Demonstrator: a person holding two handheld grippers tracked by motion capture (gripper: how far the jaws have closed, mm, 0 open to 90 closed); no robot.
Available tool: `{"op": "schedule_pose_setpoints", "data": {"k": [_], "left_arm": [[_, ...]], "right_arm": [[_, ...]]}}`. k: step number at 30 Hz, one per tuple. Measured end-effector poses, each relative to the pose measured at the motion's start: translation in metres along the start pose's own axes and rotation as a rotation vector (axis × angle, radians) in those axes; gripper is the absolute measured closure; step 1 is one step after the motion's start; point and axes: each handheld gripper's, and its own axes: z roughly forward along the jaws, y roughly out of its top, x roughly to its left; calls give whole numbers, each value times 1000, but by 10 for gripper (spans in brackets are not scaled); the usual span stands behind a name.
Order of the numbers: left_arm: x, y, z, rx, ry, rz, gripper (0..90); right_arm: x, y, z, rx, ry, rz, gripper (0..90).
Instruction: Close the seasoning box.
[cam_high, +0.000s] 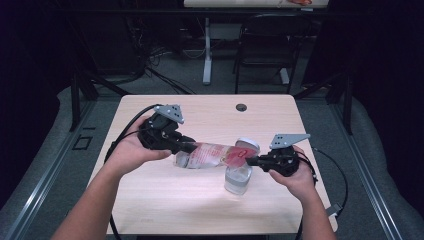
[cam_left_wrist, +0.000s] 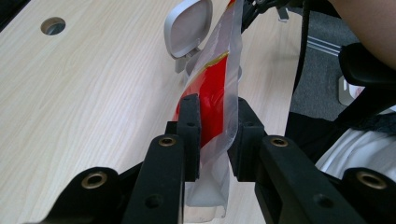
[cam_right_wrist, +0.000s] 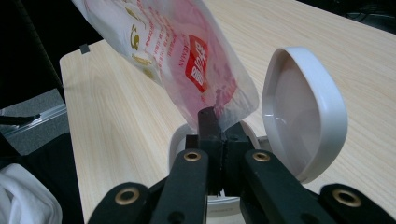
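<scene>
Held a red-and-clear plastic pouch (cam_high: 215, 153) stretched between two grippers, above the wooden surface (cam_high: 150, 200). Clamped the left gripper (cam_high: 187, 146) on one end of the pouch, jaws pressed against both faces of the film in the left gripper view, where the pouch (cam_left_wrist: 215, 93) stood edge-on between them. Pinched the other end with the right gripper (cam_high: 251, 161), jaws drawn together on a corner of the pouch (cam_right_wrist: 187, 60) in the right gripper view. Lay roughly level in the high view, with that corner hanging just over the mouth of a clear container (cam_high: 237, 177). Stood upright on the surface near the right hand (cam_high: 300, 175), this container, with its white hinged lid (cam_right_wrist: 303, 116) flipped open and tilted back beside the opening. Showed the same lid (cam_left_wrist: 187, 28) beyond the pouch in the left gripper view. Wrapped the left hand (cam_high: 127, 150) around its gripper body at the left side of the surface, with cables trailing off both grippers.
</scene>
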Motion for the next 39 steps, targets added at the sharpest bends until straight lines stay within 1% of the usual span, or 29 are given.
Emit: {"op": "schedule_pose_setpoints", "data": {"k": [12,17,39], "left_arm": [[1,1,0,-2,-2,3,771],[0,1,0,-8,-2,-4,767],[2,3,0,-17,-1,-5,762]], "right_arm": [[-1,-1,0,4,6,0,900],[-1,-1,0,3,8,3,900],[-3,-2,0,3,5,9,900]]}}
